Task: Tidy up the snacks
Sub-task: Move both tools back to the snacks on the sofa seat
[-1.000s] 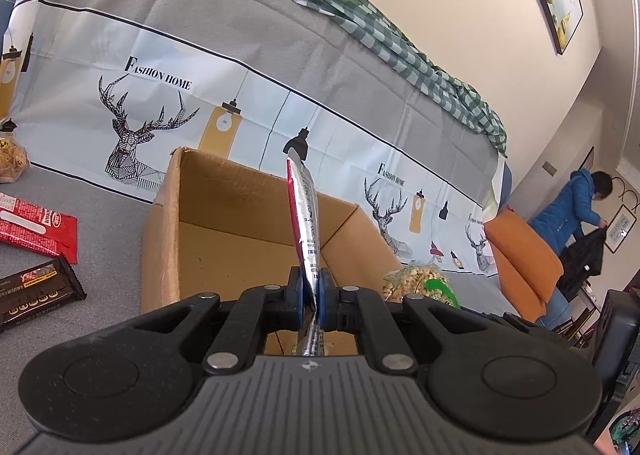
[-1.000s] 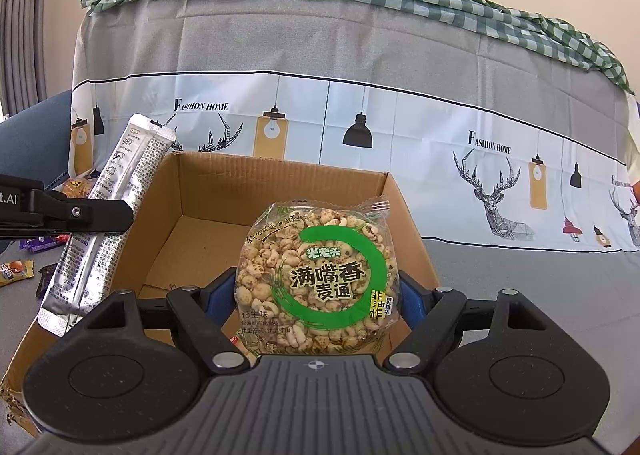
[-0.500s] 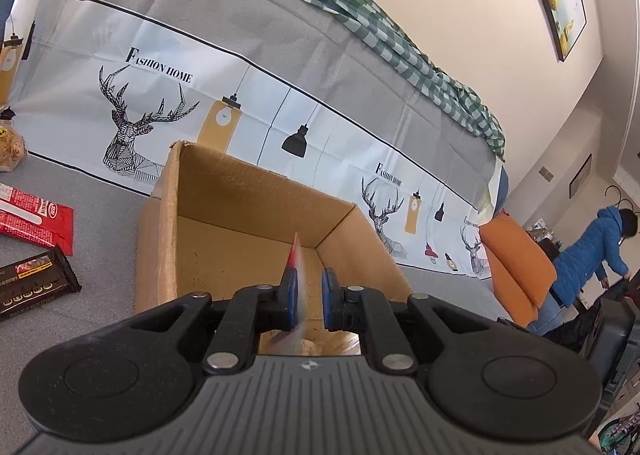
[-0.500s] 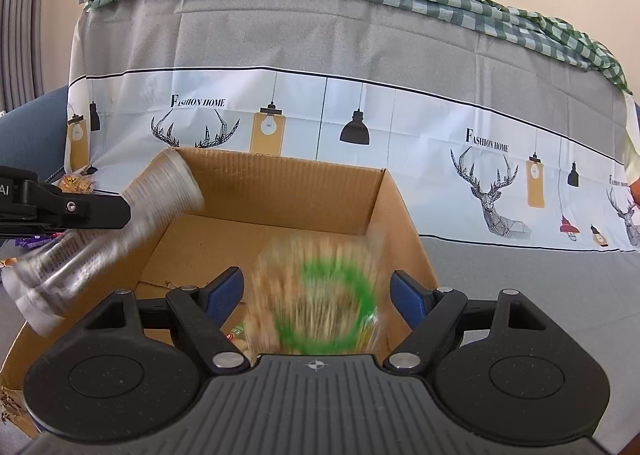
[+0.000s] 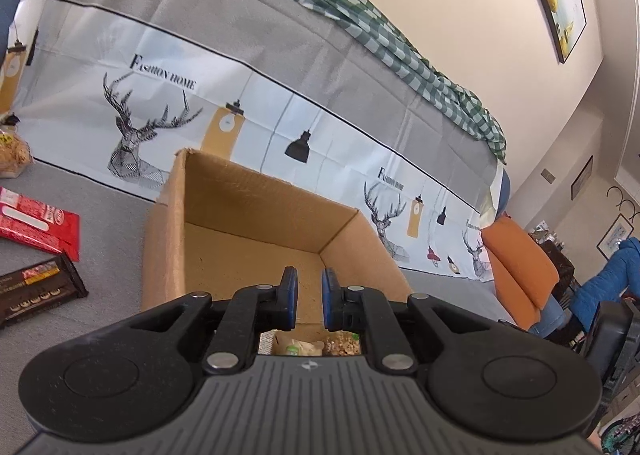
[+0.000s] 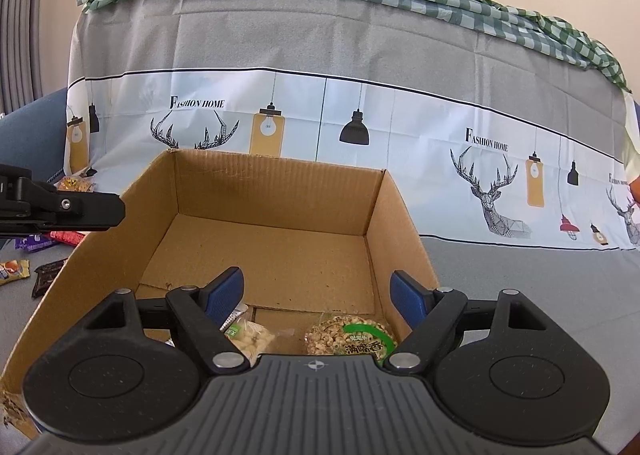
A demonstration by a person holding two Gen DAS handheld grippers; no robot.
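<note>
An open cardboard box [image 6: 276, 191] sits on the grey sofa seat; it also shows in the left wrist view [image 5: 256, 215]. Inside, near its front wall, lie a puffed-grain bag with a green ring label [image 6: 352, 339] and a pale nut packet [image 6: 248, 337]. My right gripper [image 6: 318, 295] is open and empty above the box's near edge. My left gripper [image 5: 306, 295] is open a small way and empty, over the box; its side shows at the left of the right wrist view [image 6: 64, 207].
Loose snacks lie left of the box: a red pack [image 5: 36, 219], a dark chocolate bar [image 5: 36, 291], a bag of yellow snacks [image 5: 12, 151]. Small wrappers [image 6: 24, 267] lie by the box. An orange cushion [image 5: 520, 267] is to the right.
Both grippers opened. The silver stick pack dropped from the left gripper and the puffed-grain bag dropped from the right gripper into the box.
</note>
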